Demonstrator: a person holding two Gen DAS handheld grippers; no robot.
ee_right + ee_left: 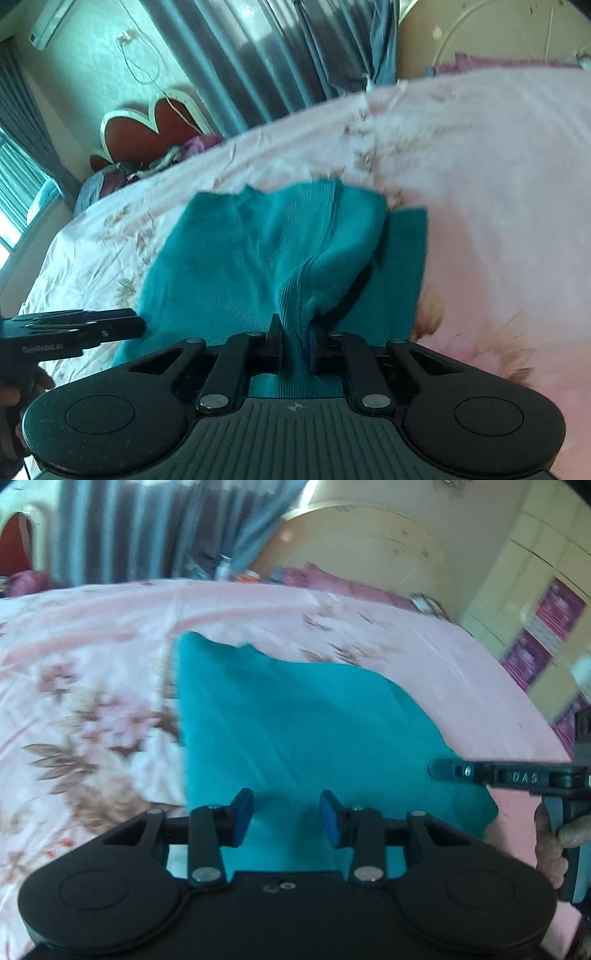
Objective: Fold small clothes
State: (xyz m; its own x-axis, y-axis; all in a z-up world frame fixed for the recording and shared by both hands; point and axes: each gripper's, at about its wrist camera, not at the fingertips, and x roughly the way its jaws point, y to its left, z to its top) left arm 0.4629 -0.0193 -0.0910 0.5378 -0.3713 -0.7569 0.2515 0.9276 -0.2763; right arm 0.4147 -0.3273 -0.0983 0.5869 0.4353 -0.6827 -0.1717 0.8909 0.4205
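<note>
From the left wrist camera we see our left gripper [286, 821] at six o'clock, its two blue pads [243, 818] standing apart with a clear gap between them; teal cloth shows through the gap, but the pads do not press on it, so this gripper grips nothing. The teal garment [295, 723] spreads from the centre of the view toward eleven o'clock, lying on the pink floral bedsheet [92, 686], which fills the nine o'clock side and wraps round past one o'clock. At three o'clock our right gripper [443, 770] reaches in from the edge with its tip at the garment's right border, a hand [554, 845] wrapped on its grip at four o'clock. A cream headboard [369, 546] rises at one o'clock and grey-blue curtains [147, 528] hang at eleven. From the right wrist camera we see our right gripper [295, 341] at six o'clock with its jaws drawn nearly together on a raised ridge of the ribbed teal garment [258, 258]; the cloth is bunched between the fingers and lifts up from them toward twelve o'clock, while the rest lies flat on the bedsheet [498, 184], a lower layer showing at two o'clock from the pinch. The left gripper [142, 326] enters at nine o'clock, its tip just at the garment's left edge; from this side we cannot tell how far it stands open. A red heart-shaped chair back [147, 133] stands at ten o'clock beyond the bed.
</note>
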